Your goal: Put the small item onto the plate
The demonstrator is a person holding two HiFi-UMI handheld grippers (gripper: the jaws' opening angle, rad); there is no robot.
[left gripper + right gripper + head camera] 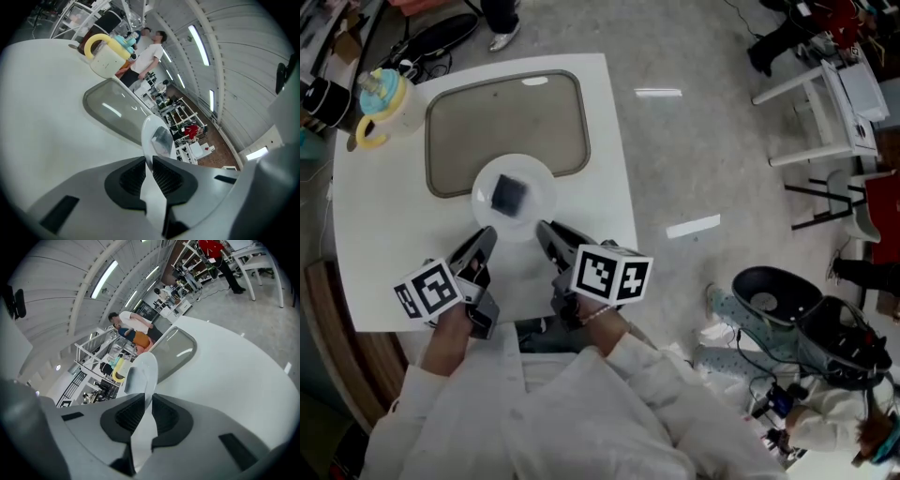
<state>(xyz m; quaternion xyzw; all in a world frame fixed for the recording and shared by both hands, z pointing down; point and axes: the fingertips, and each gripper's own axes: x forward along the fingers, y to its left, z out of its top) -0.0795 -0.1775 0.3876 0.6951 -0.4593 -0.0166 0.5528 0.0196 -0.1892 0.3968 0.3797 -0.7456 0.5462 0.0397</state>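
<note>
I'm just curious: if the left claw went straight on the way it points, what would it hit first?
The round white plate: its rim is already pinched in the left claw. Beyond it come the small dark square item, then probably the grey rectangular tray.

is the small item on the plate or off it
On: the head view shows the dark item lying in the middle of the plate.

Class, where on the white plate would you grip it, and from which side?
Take the plate by its thin near rim, from the person's side. The edge fits narrow jaws, and the small item sits mid-plate, clear of them. The left gripper and right gripper both clamp there.
</note>
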